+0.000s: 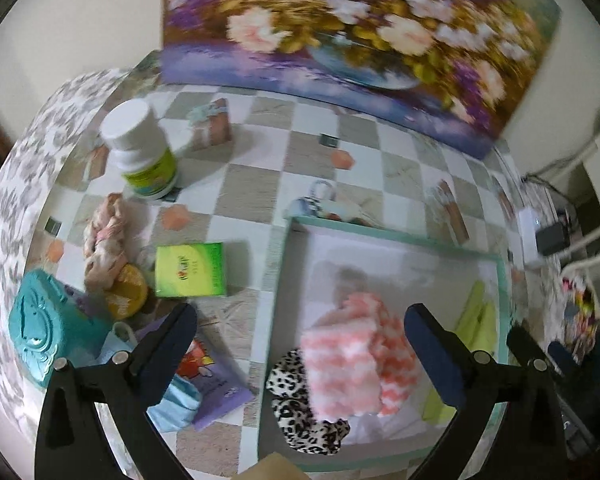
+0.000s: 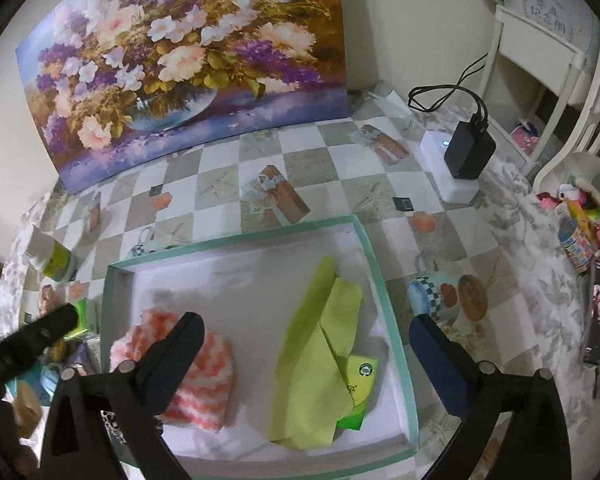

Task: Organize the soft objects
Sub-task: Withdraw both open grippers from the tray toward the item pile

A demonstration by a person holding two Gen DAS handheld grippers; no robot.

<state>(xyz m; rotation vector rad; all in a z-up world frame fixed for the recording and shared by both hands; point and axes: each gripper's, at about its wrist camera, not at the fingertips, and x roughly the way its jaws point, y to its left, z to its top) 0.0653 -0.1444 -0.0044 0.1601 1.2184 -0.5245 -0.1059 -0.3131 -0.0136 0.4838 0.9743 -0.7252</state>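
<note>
We judge the job partly done: pink-white fluffy cloth (image 2: 180, 376), leopard scrunchie (image 1: 300, 404) and green cloth (image 2: 320, 360) lie in the tray (image 2: 236, 230), while the peach scarf (image 1: 106, 240) waits near the counter's left edge, both grippers' (image 1: 300, 344) (image 2: 306, 356) jaws wide and empty.

Ahead of the tongs a flower painting (image 2: 188, 68) leaned on the cream wall (image 2: 364, 20), a white chair (image 2: 572, 92) off right.

A shallow box (image 2: 384, 288) lies ahead of both grippers on the table (image 2: 340, 168). In it, the fluffy cloth (image 2: 212, 380) sits left of the folded cloth (image 2: 320, 360), with a spotted fabric (image 1: 300, 412) touching the fluffy cloth's near side. Left of the box lie a carton (image 1: 190, 270), a bottle (image 1: 140, 148) farther off and a crumpled rag (image 1: 104, 236). A painting (image 2: 180, 68) stands behind.
</note>
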